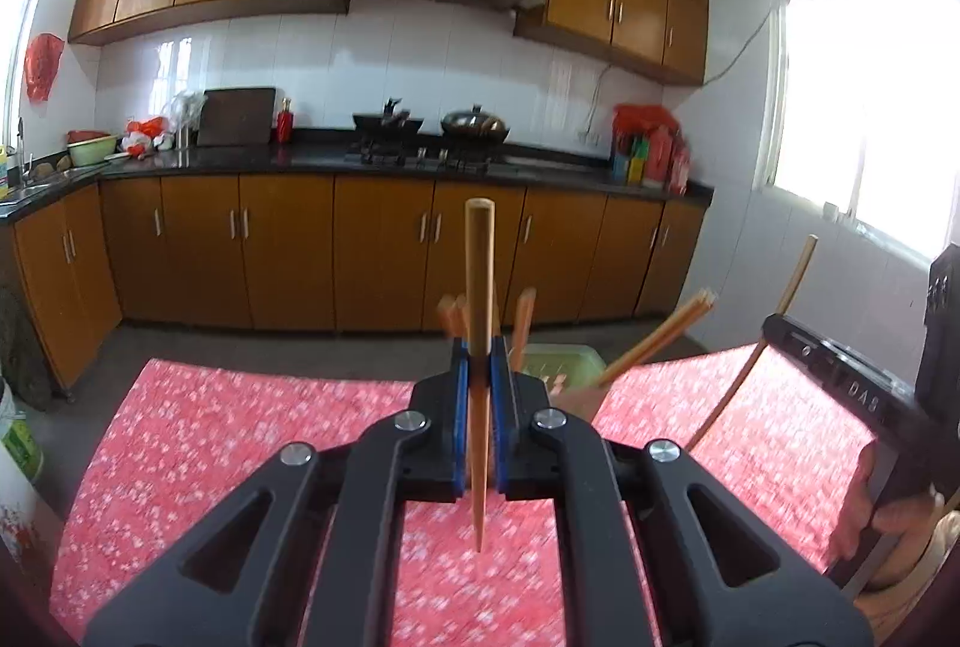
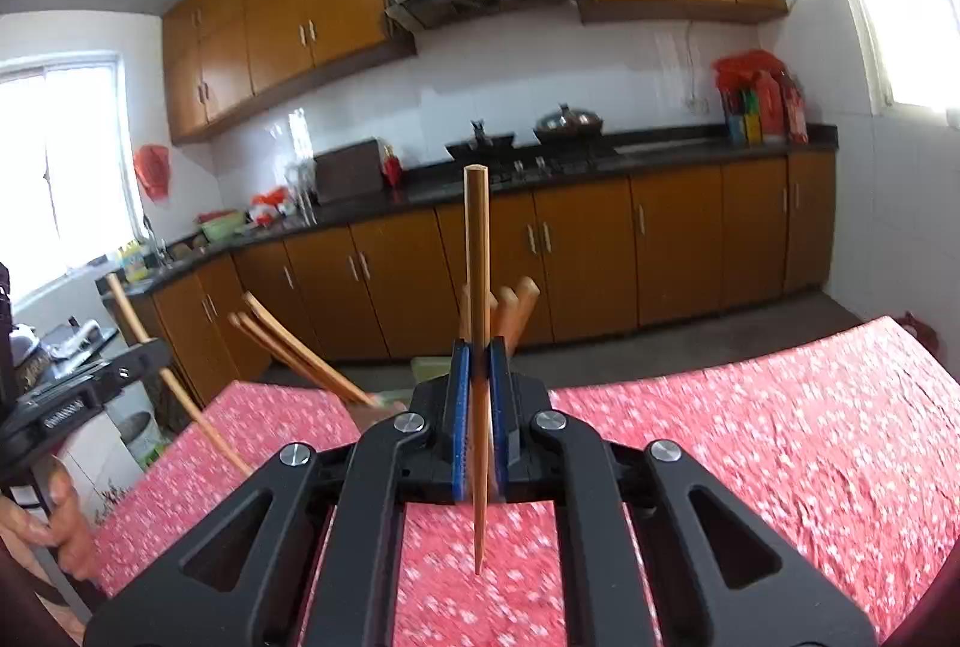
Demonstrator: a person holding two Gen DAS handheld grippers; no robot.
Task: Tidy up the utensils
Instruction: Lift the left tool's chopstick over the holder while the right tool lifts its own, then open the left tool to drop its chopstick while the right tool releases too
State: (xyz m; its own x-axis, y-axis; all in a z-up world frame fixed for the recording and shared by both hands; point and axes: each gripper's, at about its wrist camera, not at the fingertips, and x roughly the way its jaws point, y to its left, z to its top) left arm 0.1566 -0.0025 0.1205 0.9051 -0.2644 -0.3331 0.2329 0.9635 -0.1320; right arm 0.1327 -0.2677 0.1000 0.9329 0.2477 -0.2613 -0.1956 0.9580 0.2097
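Note:
My left gripper (image 1: pixel 478 353) is shut on a wooden chopstick (image 1: pixel 480 257) that stands upright between its blue pads, tip down over the red floral tablecloth (image 1: pixel 240 437). My right gripper (image 2: pixel 478 353) is likewise shut on an upright wooden chopstick (image 2: pixel 477 239). Just beyond both grippers a pale green holder (image 1: pixel 558 356) sits at the table's far edge, with several chopsticks (image 1: pixel 660 338) leaning out of it. In the left wrist view the right gripper (image 1: pixel 774 332) shows at the right with its chopstick. In the right wrist view the left gripper (image 2: pixel 153 353) shows at the left.
The tablecloth (image 2: pixel 780 437) ends at a far edge, with grey floor and brown cabinets (image 1: pixel 288 251) beyond. A dark counter (image 1: pixel 300 161) carries a stove with pans. A person's hands (image 1: pixel 888 515) (image 2: pixel 60 515) hold the grippers' handles. A white bucket (image 1: pixel 18 443) stands left of the table.

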